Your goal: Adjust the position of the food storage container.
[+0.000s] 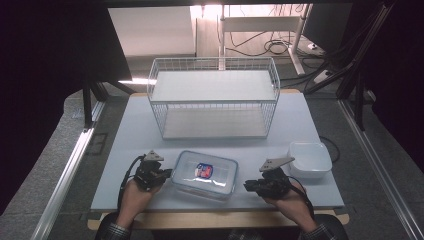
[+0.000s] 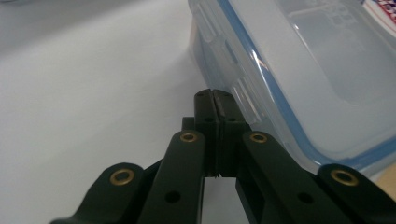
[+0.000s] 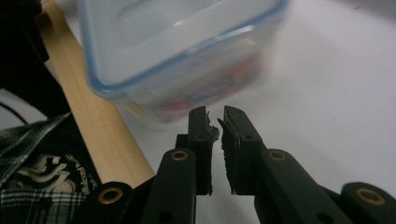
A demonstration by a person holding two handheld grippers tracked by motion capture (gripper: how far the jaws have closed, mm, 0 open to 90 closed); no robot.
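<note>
I had the lidded food container (image 1: 204, 174) lying at six o'clock on the tabletop (image 1: 130, 140), left claw (image 2: 214, 100) pressed together at its nine o'clock latch, right claw (image 3: 215, 122) slightly apart and empty at three, so unlatching seemingly came next.

Left claw (image 1: 169, 173) closed; right claw (image 1: 247, 186) narrowly parted, empty.
</note>
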